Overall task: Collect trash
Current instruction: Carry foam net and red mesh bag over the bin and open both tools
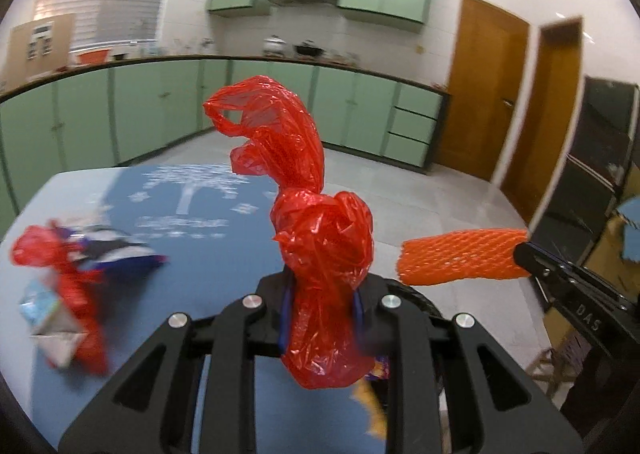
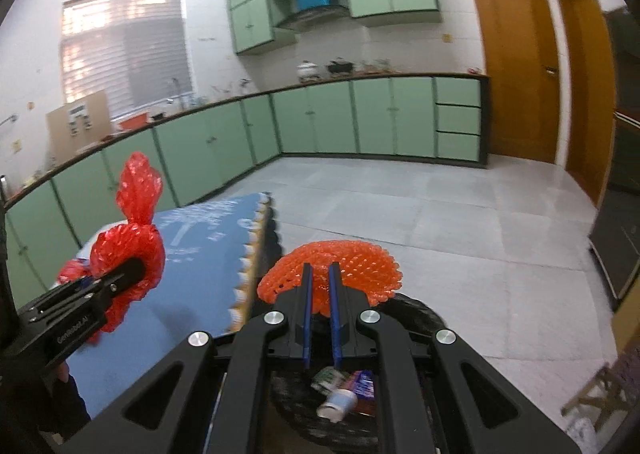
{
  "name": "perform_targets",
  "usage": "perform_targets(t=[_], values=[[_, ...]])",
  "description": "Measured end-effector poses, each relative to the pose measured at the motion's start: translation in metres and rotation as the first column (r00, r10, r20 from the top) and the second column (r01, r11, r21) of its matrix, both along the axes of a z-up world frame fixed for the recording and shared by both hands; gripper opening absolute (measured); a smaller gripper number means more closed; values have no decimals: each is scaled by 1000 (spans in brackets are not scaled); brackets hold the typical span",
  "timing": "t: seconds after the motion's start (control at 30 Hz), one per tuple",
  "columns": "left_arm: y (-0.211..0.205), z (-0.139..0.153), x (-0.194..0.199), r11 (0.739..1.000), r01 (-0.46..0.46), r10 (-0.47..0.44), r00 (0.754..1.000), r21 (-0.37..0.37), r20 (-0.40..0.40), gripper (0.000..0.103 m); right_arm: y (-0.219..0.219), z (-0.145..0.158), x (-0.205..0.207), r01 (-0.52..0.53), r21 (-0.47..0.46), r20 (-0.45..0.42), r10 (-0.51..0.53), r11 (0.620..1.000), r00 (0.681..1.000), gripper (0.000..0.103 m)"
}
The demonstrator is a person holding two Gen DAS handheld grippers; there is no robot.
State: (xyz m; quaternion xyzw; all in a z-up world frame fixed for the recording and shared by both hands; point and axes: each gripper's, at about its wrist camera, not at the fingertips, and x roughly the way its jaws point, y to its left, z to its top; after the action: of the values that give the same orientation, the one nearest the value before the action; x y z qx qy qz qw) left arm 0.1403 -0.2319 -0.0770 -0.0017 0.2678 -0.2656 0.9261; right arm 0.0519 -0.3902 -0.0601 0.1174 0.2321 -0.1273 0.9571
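Left tool [image 1: 320,290] is clamped on a crumpled red plastic bag [image 1: 316,230], held up over the blue worktop [image 1: 192,254]. Right tool [image 2: 322,278] is pinched nearly closed on an orange foam net sleeve [image 2: 360,258], above a black bin [image 2: 420,314] holding wrappers. More trash [image 1: 68,286] lies on the worktop's left side.

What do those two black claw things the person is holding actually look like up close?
Both the left gripper and right gripper are matte black with angular cut-out frames, round silver bolts and two narrow fingers lined with blue pads. White lettering runs along their sides. A dark sleeve shows behind the left one.
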Motion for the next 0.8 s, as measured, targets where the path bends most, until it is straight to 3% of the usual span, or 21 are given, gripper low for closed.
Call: perform_targets(t=[0.23,0.63,0.8], values=[[-65,-26,11,996,84,-83,996,25,-41,22,-39,-28,-2,50,8,-51,-50,999,997,8],[-122,-76,58,986,142,-129,980,84,-152,22,-71,-63,25,72,34,-120,-68,997,991,8],[-134,-82,79,986,146,-127,968,76,-217,32,-80,-79,36,80,52,-166,-71,995,984,14]])
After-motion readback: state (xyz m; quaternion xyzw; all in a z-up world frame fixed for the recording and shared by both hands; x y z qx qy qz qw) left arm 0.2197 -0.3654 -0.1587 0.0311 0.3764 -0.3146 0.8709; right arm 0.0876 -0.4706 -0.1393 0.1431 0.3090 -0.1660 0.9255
